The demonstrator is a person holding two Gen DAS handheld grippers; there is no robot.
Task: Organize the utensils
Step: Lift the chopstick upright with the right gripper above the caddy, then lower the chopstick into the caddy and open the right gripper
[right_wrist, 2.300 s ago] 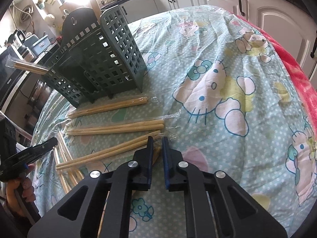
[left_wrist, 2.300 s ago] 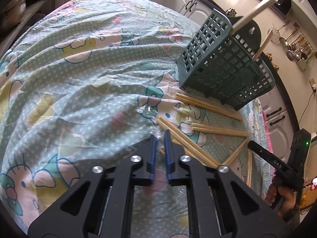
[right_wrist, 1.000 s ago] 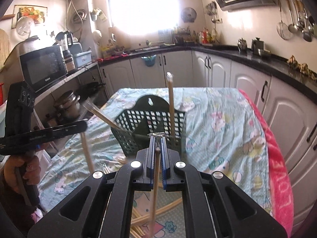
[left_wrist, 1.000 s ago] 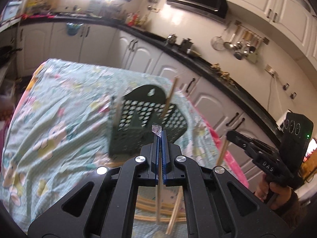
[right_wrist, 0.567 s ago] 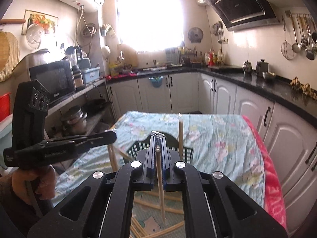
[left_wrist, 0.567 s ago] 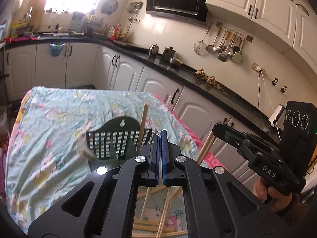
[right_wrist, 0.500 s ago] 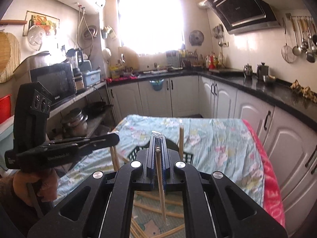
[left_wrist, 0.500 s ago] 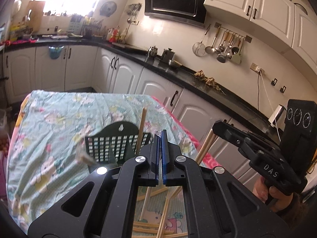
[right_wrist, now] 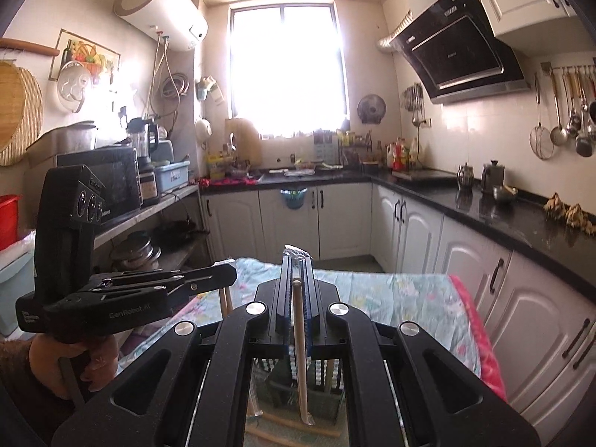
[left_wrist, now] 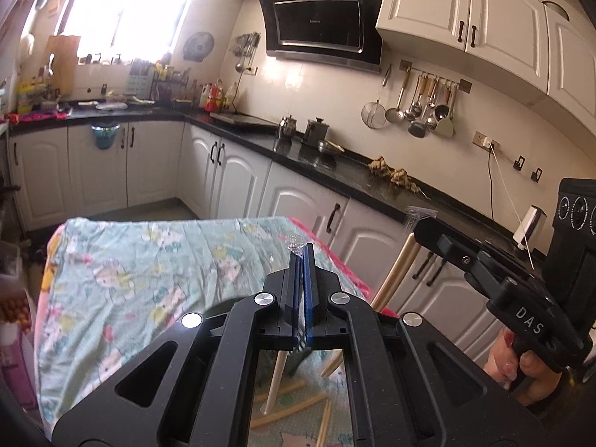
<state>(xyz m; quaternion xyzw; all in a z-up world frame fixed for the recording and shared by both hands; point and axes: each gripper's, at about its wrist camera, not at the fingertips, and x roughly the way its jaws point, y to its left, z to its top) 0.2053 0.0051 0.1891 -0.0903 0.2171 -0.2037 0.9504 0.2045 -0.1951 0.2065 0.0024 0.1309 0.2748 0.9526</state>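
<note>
Both tongs are held high above the table, which wears a pale green cartoon-print cloth.

Left tongs: clenched on the clear wrapper of a wrapped chopstick pair, which hangs down below the blue pads; a bit of crinkled wrapper sticks out past the tips. In the right wrist view these tongs show at left, gripped by a hand.

Right tongs: clenched on another wrapped chopstick pair, hanging nearly straight down between the pads, wrapper end poking out on top. The left wrist view shows them at right w/ a hand on the grip.

Dark green utensil basket sits on the table right below the right tongs, seen through the frame gap. More loose chopstick pairs lie on the cloth near it, approx 3 or 4 visible.

Kitchen cabinets stand far behind.
</note>
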